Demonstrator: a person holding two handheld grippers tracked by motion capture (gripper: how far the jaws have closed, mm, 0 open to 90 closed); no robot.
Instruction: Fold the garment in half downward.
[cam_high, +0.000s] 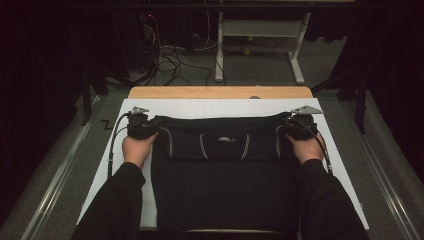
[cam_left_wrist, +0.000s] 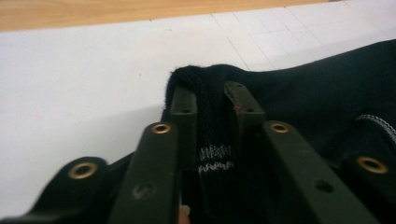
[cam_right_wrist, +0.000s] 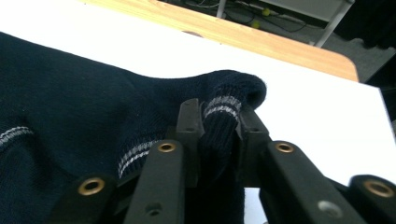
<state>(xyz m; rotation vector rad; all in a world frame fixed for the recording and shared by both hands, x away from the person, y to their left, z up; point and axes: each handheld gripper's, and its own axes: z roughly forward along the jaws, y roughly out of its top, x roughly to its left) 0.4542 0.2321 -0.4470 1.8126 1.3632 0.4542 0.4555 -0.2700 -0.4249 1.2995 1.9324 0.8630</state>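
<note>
A dark navy knitted sweater (cam_high: 220, 165) with thin white stripes is laid on the white sheet-covered table (cam_high: 105, 165), its top part folded down toward the person. At the left corner of the fold, ribbed fabric sits bunched between the jaws of the left gripper (cam_left_wrist: 212, 100), though whether the pads press on it cannot be told. At the right corner, a striped cuff is pinched by the right gripper (cam_right_wrist: 218, 116). The fold appears just laid; release and withdrawal would be called for next.
</note>
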